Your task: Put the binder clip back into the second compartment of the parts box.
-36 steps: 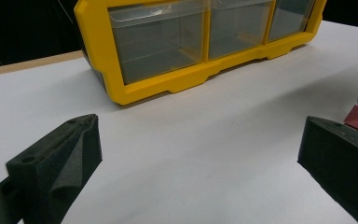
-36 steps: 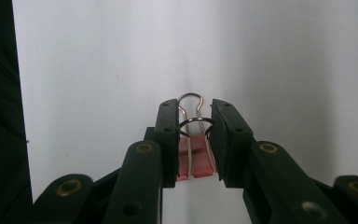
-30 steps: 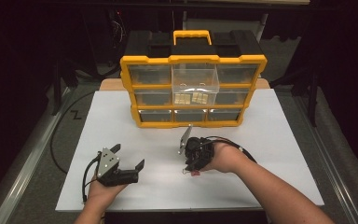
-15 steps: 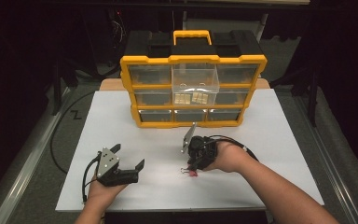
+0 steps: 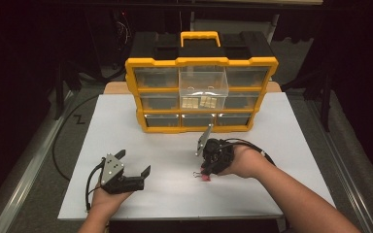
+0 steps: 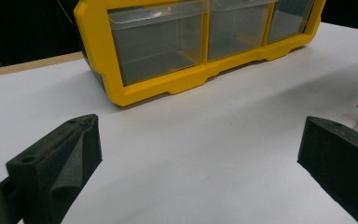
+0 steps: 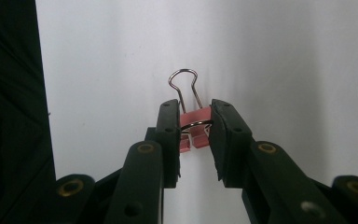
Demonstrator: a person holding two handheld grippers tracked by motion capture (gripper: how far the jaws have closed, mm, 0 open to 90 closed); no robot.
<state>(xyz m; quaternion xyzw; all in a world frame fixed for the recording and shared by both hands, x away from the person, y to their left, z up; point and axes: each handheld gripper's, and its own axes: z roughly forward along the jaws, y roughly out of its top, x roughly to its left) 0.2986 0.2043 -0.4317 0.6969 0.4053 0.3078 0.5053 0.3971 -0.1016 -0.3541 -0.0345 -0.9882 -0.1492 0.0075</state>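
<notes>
- My right gripper (image 7: 193,133) clamps the pink clip (image 7: 193,128), jaws on both sides, down on the table (image 5: 165,145) at about 5 o'clock from the organizer (image 5: 201,94).
- My left gripper (image 5: 131,162) sits wide open, holding nothing, at 7 o'clock.
- Done, I judge: clip grasped.
- Left: lift it and carry it to 12 o'clock, probably into the pulled-out middle drawer (image 5: 203,87).

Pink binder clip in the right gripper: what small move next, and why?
Probably lift it straight up a little. The right gripper has its jaws closed on the small pink binder clip with wire handles, which looks to be at the white table surface. The clear plastic drawer stands pulled out of the yellow organizer, a likely destination.
</notes>
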